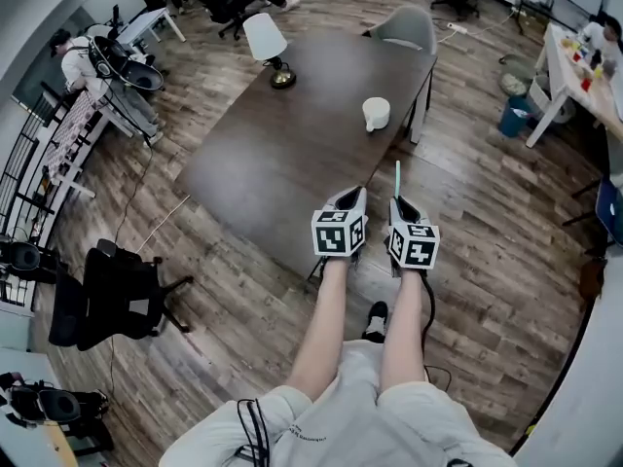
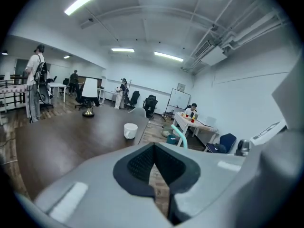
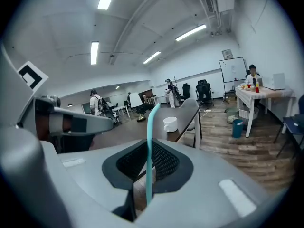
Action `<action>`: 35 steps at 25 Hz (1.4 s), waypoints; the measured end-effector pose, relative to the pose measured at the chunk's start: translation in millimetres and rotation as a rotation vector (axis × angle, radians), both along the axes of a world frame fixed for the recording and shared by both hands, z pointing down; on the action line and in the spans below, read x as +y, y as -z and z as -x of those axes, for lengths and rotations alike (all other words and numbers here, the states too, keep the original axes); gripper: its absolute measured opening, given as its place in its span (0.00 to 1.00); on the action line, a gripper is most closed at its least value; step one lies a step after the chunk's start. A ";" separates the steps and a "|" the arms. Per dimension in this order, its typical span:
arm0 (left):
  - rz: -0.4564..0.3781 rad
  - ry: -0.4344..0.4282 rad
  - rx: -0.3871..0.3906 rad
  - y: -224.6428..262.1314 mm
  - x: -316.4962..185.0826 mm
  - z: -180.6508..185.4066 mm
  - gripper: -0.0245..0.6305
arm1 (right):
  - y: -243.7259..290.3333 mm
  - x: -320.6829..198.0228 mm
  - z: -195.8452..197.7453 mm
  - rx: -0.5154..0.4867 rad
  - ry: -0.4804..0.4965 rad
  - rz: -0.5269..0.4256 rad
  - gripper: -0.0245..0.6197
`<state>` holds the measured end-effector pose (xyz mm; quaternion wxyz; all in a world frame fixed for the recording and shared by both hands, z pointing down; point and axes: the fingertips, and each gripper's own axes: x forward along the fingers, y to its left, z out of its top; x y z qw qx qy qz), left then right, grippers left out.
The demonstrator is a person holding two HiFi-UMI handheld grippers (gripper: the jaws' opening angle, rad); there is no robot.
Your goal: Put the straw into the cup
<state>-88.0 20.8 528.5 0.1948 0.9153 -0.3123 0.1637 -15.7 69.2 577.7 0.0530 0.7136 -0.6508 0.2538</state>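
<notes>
The right tool (image 1: 402,205) is closed on the straw (image 1: 397,177). It grips the straw low down, so most of the blue-green straw sticks up and its bent tip leans over. The left tool (image 1: 350,198) is closed too, with nothing in it. The white cup (image 1: 376,114) stands on the dark tabletop (image 1: 263,163), at about 12 o'clock from the right tool and well apart from it. The straw is not in the cup yet.

To do this step well, I think the right tool should go forward over the tabletop until it is above the cup. Then it should tip, so one end of the straw points down into the cup's open mouth. It should let go only when that end is well inside. The cup looks light, so a bump on its rim could push it over. The empty left tool could steady the cup's side.

The cup sits near the tabletop's right-hand edge, so a push toward 3 o'clock could send it off. A lamp (image 1: 268,47) stands far off at 10 o'clock from the cup, and a grey chair (image 1: 404,29) is at 12 o'clock. Between the tools and the cup the tabletop is bare, so the way looks open.
</notes>
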 end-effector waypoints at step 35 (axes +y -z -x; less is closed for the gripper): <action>0.040 0.125 0.088 -43.9 -152.2 -89.7 0.04 | -14.7 -110.2 -148.6 -0.038 0.091 -0.044 0.12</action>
